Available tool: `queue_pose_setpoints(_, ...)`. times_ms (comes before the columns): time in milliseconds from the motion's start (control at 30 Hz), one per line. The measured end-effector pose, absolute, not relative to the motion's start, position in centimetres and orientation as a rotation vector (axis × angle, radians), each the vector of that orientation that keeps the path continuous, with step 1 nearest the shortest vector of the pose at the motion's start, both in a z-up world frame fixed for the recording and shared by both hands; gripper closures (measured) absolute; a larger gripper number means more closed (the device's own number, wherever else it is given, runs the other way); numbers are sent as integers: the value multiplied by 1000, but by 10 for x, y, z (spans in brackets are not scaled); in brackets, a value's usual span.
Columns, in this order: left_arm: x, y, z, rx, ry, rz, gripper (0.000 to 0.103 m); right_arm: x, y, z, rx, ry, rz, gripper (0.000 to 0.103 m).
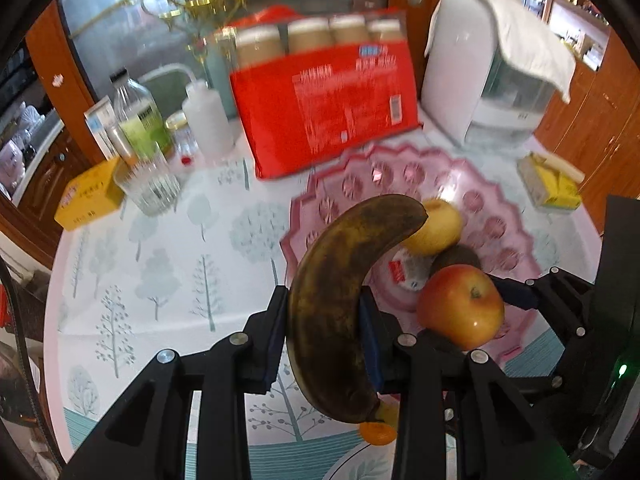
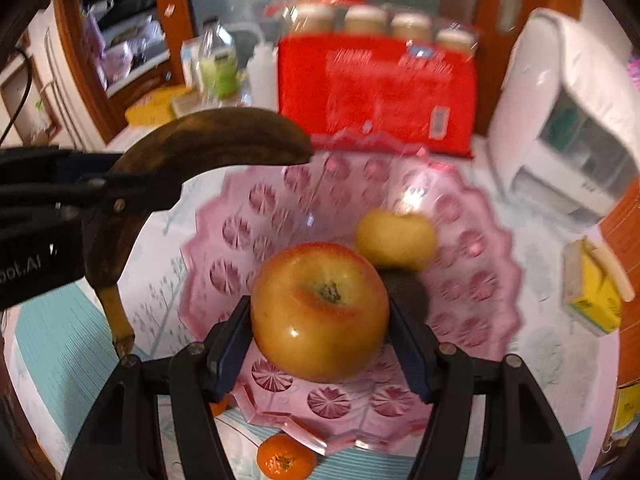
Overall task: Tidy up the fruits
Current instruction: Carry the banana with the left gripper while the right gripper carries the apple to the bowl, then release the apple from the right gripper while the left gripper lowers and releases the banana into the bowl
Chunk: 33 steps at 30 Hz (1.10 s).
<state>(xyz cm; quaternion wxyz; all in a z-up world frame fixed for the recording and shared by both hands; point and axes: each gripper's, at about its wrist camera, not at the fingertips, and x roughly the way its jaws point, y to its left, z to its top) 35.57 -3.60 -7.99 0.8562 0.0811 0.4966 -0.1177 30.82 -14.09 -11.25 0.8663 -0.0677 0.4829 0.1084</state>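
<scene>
So the left tool [image 1: 320, 336] is clamped on a really brown, overripe banana [image 1: 344, 280], gripping it around the middle with the curved end sticking out over the edge of the pink glass dish [image 2: 472, 320]. The right tool [image 2: 320, 344] has a red-yellow apple [image 2: 320, 312] squeezed between its blue pads [image 2: 230, 354], stem facing up, held right above the dish. Already sitting in the dish: a yellowish pear-looking fruit [image 2: 396, 242] and something dark just beside it [image 2: 408, 290], too blurry to tell what. A little tangerine [image 2: 285, 458] is on the worktop [image 1: 160, 272] right by the near rim of the dish. Further back there's a red package of cups [image 1: 324, 120], a white appliance [image 1: 476, 76] with a cloth over it, a yellow box [image 1: 86, 200] and a few bottles [image 1: 140, 120].
</scene>
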Motion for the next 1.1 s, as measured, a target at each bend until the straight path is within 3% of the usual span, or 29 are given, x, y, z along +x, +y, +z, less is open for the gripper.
queue_pose_setpoints(200,364,-42,-105,188,1082,-249,71,318,-136,-139,-129,1082,271,36)
queue_pose_setpoints(633,381,-44,-123,169,1107,-211,71,311,-152,-115,-124,922,280,32)
queue_pose_setpoints(1100,390,-48,-128,103,1115,-142,70,293,-184,-116,-50,928,205,32)
